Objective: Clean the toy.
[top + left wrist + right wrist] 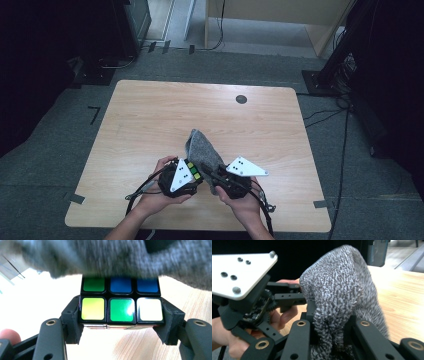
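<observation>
- The left gripper (192, 172), held low at the near side of the table (150, 120), is clamped on a puzzle cube (121, 302); its jaws press the cube's two sides, with green, blue, yellow and white tiles showing.
- A grey knitted cloth (202, 150) stands up between the two grippers and drapes over the cube's far edge.
- The right gripper (212, 176), just beside the left one, has its jaws pinched together on the cloth's lower part.
</observation>
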A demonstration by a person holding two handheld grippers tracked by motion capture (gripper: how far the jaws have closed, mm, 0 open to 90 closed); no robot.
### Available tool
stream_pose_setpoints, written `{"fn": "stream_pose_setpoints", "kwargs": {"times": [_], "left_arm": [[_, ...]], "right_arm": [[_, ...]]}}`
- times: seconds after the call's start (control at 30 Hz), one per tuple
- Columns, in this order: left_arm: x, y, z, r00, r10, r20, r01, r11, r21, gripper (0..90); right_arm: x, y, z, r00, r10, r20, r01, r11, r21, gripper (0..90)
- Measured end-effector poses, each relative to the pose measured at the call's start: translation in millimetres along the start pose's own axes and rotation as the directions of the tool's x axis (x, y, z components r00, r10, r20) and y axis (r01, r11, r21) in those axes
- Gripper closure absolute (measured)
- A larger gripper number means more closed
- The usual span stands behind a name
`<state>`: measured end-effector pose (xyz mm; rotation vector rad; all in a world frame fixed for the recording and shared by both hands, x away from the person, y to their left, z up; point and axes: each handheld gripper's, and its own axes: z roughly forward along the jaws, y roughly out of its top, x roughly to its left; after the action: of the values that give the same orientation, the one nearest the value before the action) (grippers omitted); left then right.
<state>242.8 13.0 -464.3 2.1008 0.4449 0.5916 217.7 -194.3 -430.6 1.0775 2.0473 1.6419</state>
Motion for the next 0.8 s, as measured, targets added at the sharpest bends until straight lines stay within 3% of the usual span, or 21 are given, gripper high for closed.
{"fn": "stream_pose_setpoints", "kwargs": {"times": [0.07,0.17,0.2,0.27,0.37,0.47,0.5,0.53,0.6,0.63,0.7,0.8], "left_arm": [[0.5,0.1,-0.2,1.0000,-0.003,0.001,0.003,1.0000,-0.004,34.3],[0.2,-0.1,-0.9,1.0000,0.001,-0.003,-0.001,1.0000,-0.007,34.3],[0.3,-0.2,-1.2,1.0000,0.001,-0.004,-0.001,1.0000,-0.008,34.3],[1.3,0.0,-2.5,1.0000,0.000,0.000,0.000,0.9998,-0.019,34.4],[2.8,-0.2,-3.7,1.0000,-0.005,0.005,0.005,0.9996,-0.029,34.3],[6.1,-1.7,-8.6,0.9981,-0.035,0.050,0.040,0.9947,-0.095,34.3],[7.3,-1.1,-11.6,0.9970,-0.039,0.066,0.047,0.9911,-0.125,34.3],[8.7,-0.4,-14.5,0.9965,-0.035,0.076,0.046,0.9878,-0.149,34.3],[10.9,-0.5,-18.5,0.9948,-0.042,0.093,0.058,0.9813,-0.183,34.3],[12.1,-1.6,-20.0,0.9941,-0.043,0.099,0.063,0.9779,-0.200,34.3],[15.5,-3.5,-22.9,0.9910,-0.062,0.119,0.088,0.9693,-0.230,34.3],[18.7,-4.5,-23.2,0.9898,-0.070,0.124,0.098,0.9666,-0.237,34.3]], "right_arm": [[2.9,-0.7,0.9,0.9996,-0.002,-0.027,0.002,1.0000,0.001,75.1],[16.7,-4.3,9.0,0.9955,-0.068,-0.066,0.071,0.9965,0.045,74.8],[19.7,-4.6,10.6,0.9940,-0.088,-0.064,0.092,0.9942,0.056,74.8],[19.0,-2.7,9.7,0.9944,-0.089,-0.057,0.092,0.9944,0.053,74.9],[4.7,2.8,0.3,0.9993,-0.019,-0.031,0.019,0.9998,0.005,75.0],[-13.3,7.0,-10.9,0.9983,0.044,0.038,-0.043,0.9987,-0.029,75.1],[-18.9,6.9,-13.2,0.9968,0.075,0.028,-0.074,0.9967,-0.033,75.0],[-24.1,5.9,-14.4,0.9940,0.109,-0.011,-0.109,0.9931,-0.042,74.9],[-32.8,3.3,-13.8,0.9804,0.164,-0.110,-0.170,0.9839,-0.054,74.6],[-36.2,2.0,-13.3,0.9724,0.190,-0.136,-0.199,0.9782,-0.059,74.6],[-42.6,-1.5,-11.0,0.9634,0.229,-0.140,-0.237,0.9702,-0.049,74.6],[-49.2,-5.5,-9.4,0.9652,0.249,-0.082,-0.250,0.9681,-0.011,74.8]]}}
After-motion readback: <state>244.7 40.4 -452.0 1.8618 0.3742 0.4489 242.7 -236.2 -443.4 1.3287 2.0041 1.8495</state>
